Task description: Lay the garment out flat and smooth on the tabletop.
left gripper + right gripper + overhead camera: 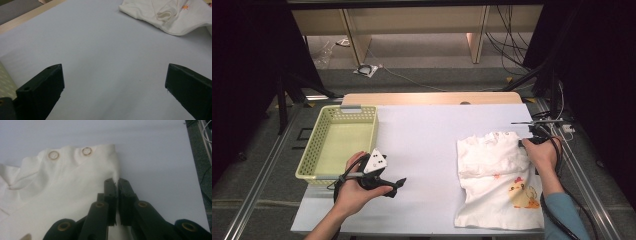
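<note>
The right gripper (117, 182) pinches the shirt's (497, 175) far corner by the bench's right edge, shirt stretching leftward toward the idle, open left gripper (398, 184).

place: lab / recording rig
frame: aluminium rails (259, 185) around the white table (427, 145)
surround: black curtains (242, 60) on both sides
floor: loose cables (507, 35), grey carpet
back: bare wooden benches (412, 25)
</note>
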`<action>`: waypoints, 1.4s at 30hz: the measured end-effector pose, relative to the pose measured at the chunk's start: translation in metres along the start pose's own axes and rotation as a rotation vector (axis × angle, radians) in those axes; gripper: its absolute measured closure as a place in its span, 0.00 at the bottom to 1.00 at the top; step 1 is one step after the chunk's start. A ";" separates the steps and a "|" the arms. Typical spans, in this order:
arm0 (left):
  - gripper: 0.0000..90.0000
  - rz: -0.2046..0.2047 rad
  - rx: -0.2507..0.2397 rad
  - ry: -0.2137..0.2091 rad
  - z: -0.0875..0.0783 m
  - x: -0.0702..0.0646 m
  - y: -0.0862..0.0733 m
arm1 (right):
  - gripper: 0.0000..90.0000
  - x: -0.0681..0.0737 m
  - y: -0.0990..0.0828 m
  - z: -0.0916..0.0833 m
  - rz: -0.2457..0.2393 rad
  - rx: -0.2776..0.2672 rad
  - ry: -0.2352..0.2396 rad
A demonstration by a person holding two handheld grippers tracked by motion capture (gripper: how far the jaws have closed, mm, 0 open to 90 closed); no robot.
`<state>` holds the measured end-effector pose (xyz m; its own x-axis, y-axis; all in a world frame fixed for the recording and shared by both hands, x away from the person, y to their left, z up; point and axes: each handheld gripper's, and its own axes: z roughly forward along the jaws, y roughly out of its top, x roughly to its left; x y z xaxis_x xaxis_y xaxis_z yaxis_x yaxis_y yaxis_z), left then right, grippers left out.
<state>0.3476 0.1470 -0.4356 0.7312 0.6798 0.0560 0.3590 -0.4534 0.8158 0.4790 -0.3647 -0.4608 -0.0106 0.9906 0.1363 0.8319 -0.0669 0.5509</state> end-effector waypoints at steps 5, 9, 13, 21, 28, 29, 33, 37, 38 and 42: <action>0.02 0.010 0.010 -0.001 0.000 0.000 -0.001 | 0.96 -0.003 0.001 0.003 0.043 -0.029 -0.017; 0.02 0.010 0.009 -0.001 0.000 -0.001 0.000 | 0.96 -0.006 0.001 0.003 0.053 -0.032 -0.034; 0.02 0.010 0.008 -0.002 0.000 -0.002 0.000 | 0.94 -0.012 0.000 -0.002 0.024 -0.050 -0.039; 0.02 0.008 0.000 0.005 -0.001 -0.001 0.000 | 0.71 -0.020 -0.026 -0.049 -0.085 0.005 -0.041; 0.03 0.013 -0.004 0.006 -0.002 -0.002 0.002 | 0.71 -0.023 -0.091 -0.094 -0.104 0.104 -0.007; 0.03 0.016 -0.004 0.006 -0.002 -0.003 0.003 | 0.71 -0.024 -0.110 -0.104 -0.093 0.118 -0.005; 0.03 0.019 -0.009 0.005 -0.002 -0.004 0.004 | 0.74 -0.022 -0.139 -0.121 -0.077 0.150 -0.009; 0.03 0.020 -0.011 0.004 -0.002 -0.005 0.005 | 0.79 -0.021 -0.154 -0.126 -0.068 0.183 -0.028; 0.03 0.020 -0.011 0.003 -0.002 -0.005 0.005 | 0.81 -0.021 -0.158 -0.126 -0.069 0.201 -0.027; 0.03 0.021 -0.010 0.003 -0.002 -0.005 0.005 | 0.98 -0.023 -0.167 -0.126 -0.059 0.227 -0.027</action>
<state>0.3448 0.1426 -0.4304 0.7369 0.6718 0.0750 0.3377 -0.4620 0.8200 0.2705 -0.3909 -0.4522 -0.0505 0.9950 0.0861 0.9339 0.0165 0.3572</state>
